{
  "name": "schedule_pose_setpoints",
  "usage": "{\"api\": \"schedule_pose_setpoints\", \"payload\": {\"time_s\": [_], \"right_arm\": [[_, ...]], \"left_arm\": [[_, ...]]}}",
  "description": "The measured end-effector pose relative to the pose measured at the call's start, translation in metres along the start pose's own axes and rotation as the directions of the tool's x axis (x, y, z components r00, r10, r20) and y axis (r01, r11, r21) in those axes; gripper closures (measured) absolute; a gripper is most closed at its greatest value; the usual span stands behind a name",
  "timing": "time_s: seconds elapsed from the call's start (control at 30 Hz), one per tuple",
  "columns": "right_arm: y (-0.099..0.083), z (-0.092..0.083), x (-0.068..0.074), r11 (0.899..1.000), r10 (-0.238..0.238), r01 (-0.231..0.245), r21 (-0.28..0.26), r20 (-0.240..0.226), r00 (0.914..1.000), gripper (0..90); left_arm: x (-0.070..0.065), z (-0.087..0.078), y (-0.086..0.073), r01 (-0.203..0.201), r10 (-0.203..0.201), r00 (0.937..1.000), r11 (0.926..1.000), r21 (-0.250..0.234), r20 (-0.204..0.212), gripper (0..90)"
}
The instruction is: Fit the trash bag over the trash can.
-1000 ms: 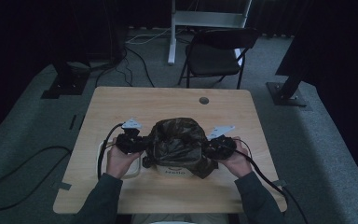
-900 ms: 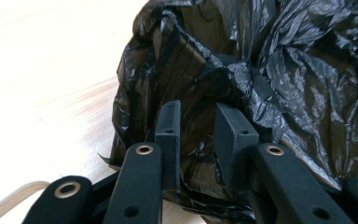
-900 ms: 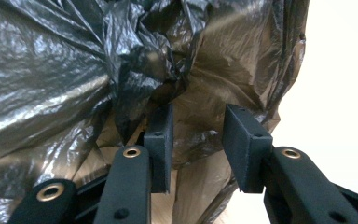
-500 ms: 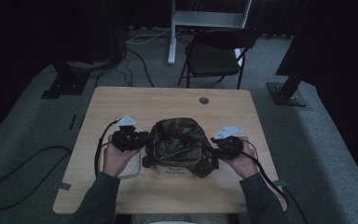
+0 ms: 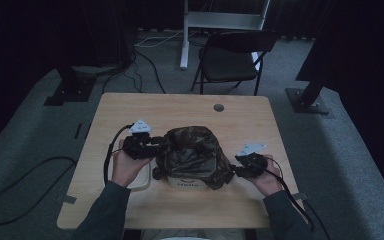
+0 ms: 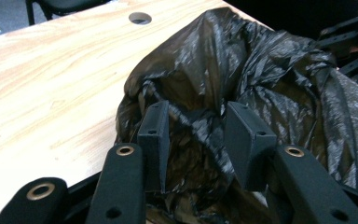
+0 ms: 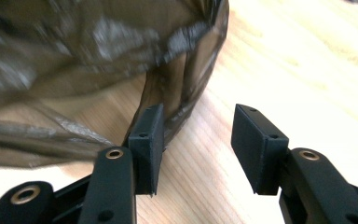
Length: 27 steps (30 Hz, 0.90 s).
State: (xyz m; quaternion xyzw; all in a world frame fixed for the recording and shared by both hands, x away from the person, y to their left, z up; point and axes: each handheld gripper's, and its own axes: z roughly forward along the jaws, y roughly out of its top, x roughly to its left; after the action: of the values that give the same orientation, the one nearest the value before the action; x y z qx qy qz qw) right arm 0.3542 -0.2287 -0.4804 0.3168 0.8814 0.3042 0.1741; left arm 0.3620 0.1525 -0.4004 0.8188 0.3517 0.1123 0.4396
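I am looking down at a wooden tabletop (image 5: 130, 115) where a dark plastic bag (image 5: 192, 152) is sitting draped over a white bin (image 5: 185, 183) near the middle, closer to my side. A pale flat piece (image 5: 139, 184) is lying on the tabletop just left of the bin, partly under my left hand (image 5: 125, 167).

My left gripper (image 5: 152, 146) is sitting against the left side of the bag. In the left gripper view, its jaws are standing apart, having just been opening, and crumpled bag film (image 6: 242, 88) is lying loosely between them; a fold is passing across the gap, but the pads (image 6: 154, 135) are not pressing on it.

My right gripper (image 5: 236, 170) is sitting low at the bag's right edge, near the tabletop. In the right gripper view, its jaws are also standing apart after just opening. The hanging hem of the bag (image 7: 177, 88) is brushing the left pad (image 7: 145, 140), while the gap between the pads is showing bare wood (image 7: 200, 154).

A round hole (image 5: 219, 107) is lying in the tabletop beyond the bag, and a black chair (image 5: 232, 57) is standing behind.
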Motion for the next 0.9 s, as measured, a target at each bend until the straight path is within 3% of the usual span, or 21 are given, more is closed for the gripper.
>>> {"api": "schedule_pose_setpoints", "payload": {"time_s": [0.33, 0.43, 0.47, 0.7, 0.9], "right_arm": [[-0.016, 0.016, -0.009, 0.999, 0.040, -0.040, 0.010, 0.014, 0.9991, 55.1], [-0.018, 0.012, -0.010, 0.998, 0.046, -0.045, -0.041, 0.006, 0.9989, 55.3], [-0.017, 0.006, -0.011, 0.994, 0.056, -0.057, -0.092, -0.009, 0.9984, 55.2], [-0.019, -0.002, -0.014, 0.988, 0.071, -0.070, -0.137, -0.003, 0.9975, 55.2], [-0.024, -0.009, -0.023, 0.978, 0.113, -0.113, -0.175, -0.010, 0.9936, 54.2]], "left_arm": [[-0.008, 0.003, 0.012, -0.034, 0.034, 0.9993, 0.9994, -0.003, 0.013, 61.1], [-0.009, 0.004, 0.013, -0.036, 0.036, 0.9992, 0.9993, -0.005, 0.018, 60.8], [-0.009, 0.006, 0.014, -0.035, 0.035, 0.9992, 0.9994, -0.005, 0.019, 60.7], [-0.010, 0.012, 0.016, -0.051, 0.050, 0.9987, 0.9986, 0.014, 0.012, 60.7], [-0.009, 0.015, 0.022, -0.075, 0.074, 0.9972, 0.9966, 0.034, 0.006, 59.3]]}}
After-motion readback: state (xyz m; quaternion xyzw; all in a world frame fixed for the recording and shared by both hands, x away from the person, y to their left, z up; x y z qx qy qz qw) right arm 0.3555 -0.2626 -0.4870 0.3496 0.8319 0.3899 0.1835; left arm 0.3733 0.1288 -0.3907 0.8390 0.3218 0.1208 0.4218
